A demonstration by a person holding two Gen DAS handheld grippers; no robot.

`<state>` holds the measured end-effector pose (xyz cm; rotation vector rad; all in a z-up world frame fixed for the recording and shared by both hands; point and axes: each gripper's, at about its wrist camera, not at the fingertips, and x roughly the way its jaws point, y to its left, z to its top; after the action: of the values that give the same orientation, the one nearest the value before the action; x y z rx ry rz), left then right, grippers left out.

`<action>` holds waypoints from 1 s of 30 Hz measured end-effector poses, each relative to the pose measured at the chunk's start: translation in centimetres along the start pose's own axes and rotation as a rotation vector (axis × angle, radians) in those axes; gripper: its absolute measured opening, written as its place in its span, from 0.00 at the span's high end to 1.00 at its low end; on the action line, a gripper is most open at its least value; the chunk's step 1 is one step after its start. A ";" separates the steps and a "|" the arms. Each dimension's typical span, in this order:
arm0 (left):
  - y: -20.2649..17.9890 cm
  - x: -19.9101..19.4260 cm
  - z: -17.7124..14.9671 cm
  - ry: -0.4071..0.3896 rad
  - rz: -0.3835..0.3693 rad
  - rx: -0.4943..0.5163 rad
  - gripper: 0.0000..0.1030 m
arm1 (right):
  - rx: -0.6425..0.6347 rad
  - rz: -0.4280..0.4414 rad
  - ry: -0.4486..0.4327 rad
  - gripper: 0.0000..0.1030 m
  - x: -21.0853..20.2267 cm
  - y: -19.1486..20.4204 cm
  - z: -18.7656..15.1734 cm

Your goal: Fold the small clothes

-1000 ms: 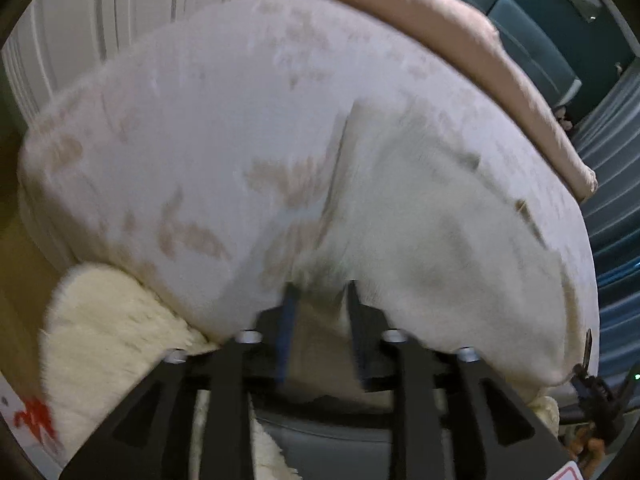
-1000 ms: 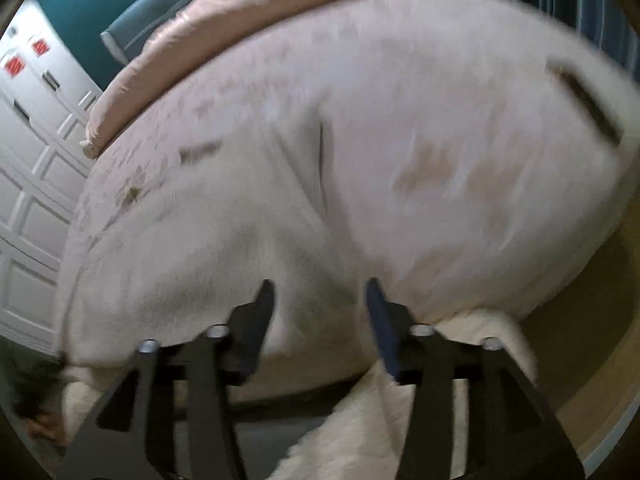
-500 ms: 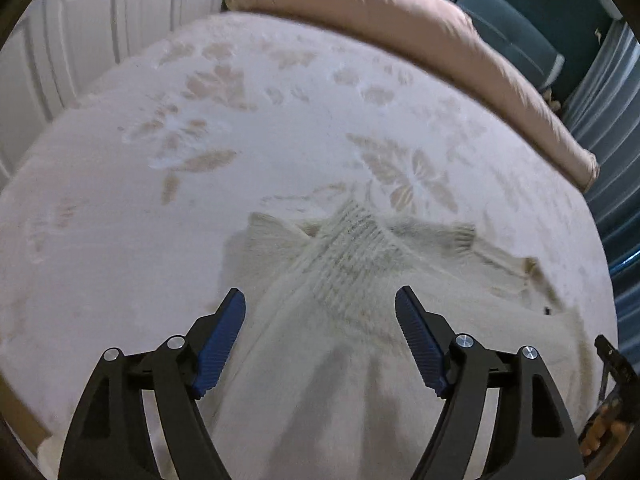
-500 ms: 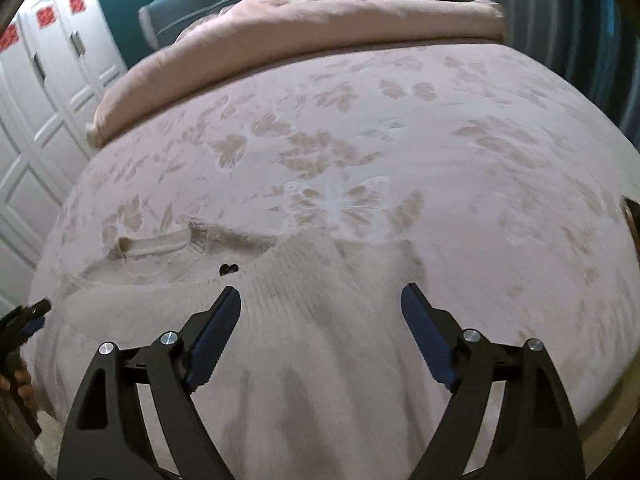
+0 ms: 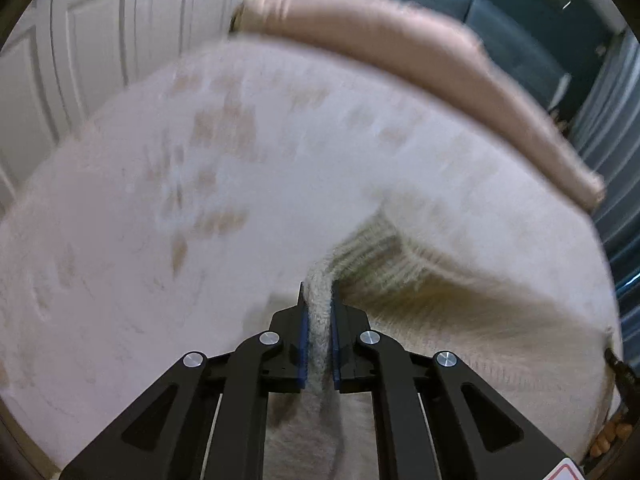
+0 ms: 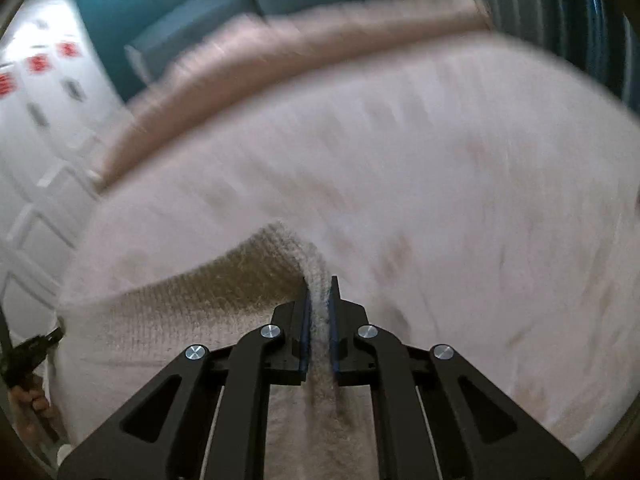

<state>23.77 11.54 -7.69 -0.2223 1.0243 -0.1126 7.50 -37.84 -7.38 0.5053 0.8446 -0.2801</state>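
Fingers (image 5: 310, 312) of both grippers clamp the sweater (image 5: 460, 320) edge. Left gripper (image 5: 319, 308) takes its left end, right gripper (image 6: 319, 300) its right; sweater spans between them across the bed (image 5: 200, 240).

The sweater (image 5: 400, 256) is cream, with a ribbed knit. The bedspread (image 5: 200, 208) is pale pink-white with faint tan flower prints, and the rolled blanket (image 5: 400, 44) is dusty pink. The gripper pads (image 6: 306, 328) are blue on black arms; the headboard (image 6: 224, 12) is teal.
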 end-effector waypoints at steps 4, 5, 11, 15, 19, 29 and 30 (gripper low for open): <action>-0.1 -0.2 -0.9 -0.031 0.020 0.011 0.94 | 0.012 0.044 -0.048 0.94 -1.4 0.3 -0.4; -0.2 -0.4 -0.9 -0.038 0.022 0.015 0.94 | 0.018 0.078 -0.098 0.94 -2.7 0.4 -0.3; -1.2 0.5 -1.4 -0.033 0.082 0.057 0.84 | 0.058 0.007 0.044 0.88 1.8 -0.7 -1.2; -2.8 -4.9 -2.9 -0.110 0.092 0.115 0.83 | 0.012 -0.007 -0.109 0.85 -5.3 2.8 -2.6; -6.2 -9.4 -7.2 -0.117 -0.022 0.148 0.73 | -0.128 0.169 -0.058 0.85 -8.2 9.9 -7.7; -8.6 -7.6 -16.9 0.028 0.049 0.289 0.71 | -0.247 0.190 0.170 0.94 -4.7 13.5 -18.1; -7.7 -7.8 -17.0 0.029 0.054 0.277 0.72 | -0.206 0.160 0.168 1.00 -4.9 11.3 -17.8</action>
<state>5.23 3.37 -7.91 0.0591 1.0310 -0.2071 -2.21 -18.61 -9.95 0.4044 0.9782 -0.0031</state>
